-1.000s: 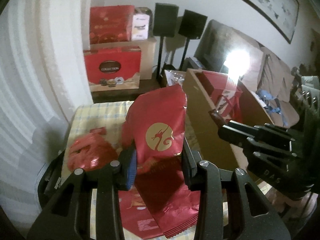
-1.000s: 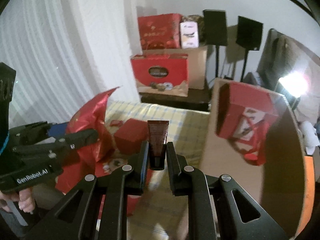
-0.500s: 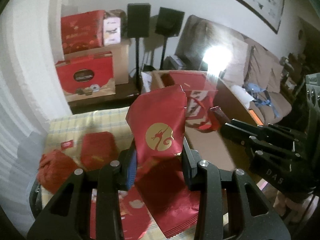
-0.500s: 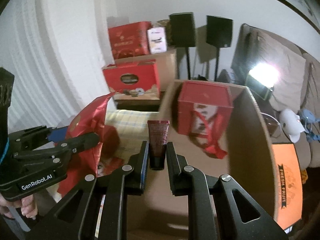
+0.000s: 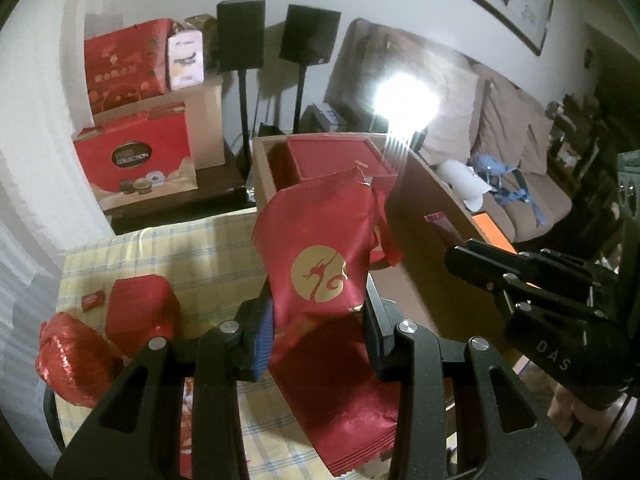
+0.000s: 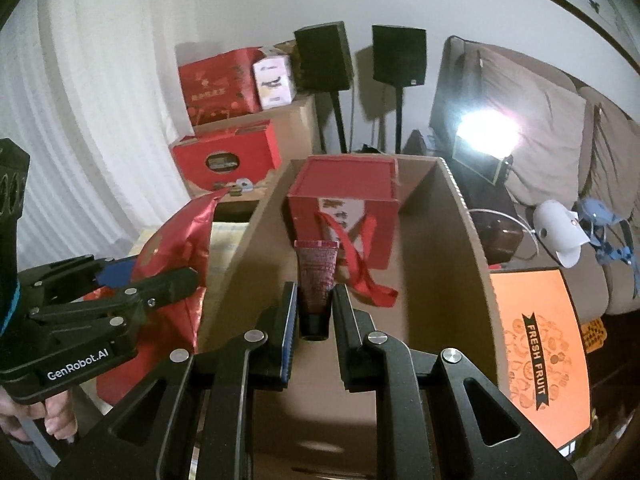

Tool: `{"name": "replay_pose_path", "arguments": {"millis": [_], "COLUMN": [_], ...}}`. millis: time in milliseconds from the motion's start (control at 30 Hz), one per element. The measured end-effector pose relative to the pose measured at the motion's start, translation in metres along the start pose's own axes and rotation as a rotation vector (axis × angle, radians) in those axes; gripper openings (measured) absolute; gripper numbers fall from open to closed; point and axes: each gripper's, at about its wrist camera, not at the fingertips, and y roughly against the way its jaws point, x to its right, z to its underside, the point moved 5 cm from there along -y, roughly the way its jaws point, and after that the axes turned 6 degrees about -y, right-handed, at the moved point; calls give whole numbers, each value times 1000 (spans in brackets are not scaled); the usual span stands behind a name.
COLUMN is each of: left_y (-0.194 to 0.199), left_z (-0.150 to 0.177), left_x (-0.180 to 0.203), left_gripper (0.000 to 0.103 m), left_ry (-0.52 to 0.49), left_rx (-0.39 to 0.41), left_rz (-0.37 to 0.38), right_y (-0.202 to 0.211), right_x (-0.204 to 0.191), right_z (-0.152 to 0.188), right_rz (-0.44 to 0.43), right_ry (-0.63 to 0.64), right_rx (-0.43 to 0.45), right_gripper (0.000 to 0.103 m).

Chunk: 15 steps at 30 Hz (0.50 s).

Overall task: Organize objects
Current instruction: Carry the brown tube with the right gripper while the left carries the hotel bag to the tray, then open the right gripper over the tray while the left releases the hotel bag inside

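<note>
Pouch, red foil with a gold emblem, stands pinched between the pads of my left gripper at my 12 o'clock, above the checked tablecloth. My right gripper squeezes a dark red tube over the open cardboard box. Farther, at 12 o'clock inside it, sits a red gift box.

The room is dim. A bright lamp beyond and to the right of the jaws blows out to white glare with streaks. Speaker stands cast soft shadows on the far wall. Fisheye bending curves the edges, corners fall black, and detail is soft and grainy.
</note>
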Motion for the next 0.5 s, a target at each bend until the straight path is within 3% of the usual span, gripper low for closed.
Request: {"name": "replay_pose_path", "arguments": {"millis": [500], "left_y": [-40], "left_z": [-3], "left_x": [45], "left_gripper": [35], "left_ry": [-45], "left_rx": [-63], "left_rz": [48], "right_y": [-14], "right_x": [50], "right_z": [11], "right_rz": [47], "right_ry": [-68], "right_rx": [-46], "right_gripper": [17]}}
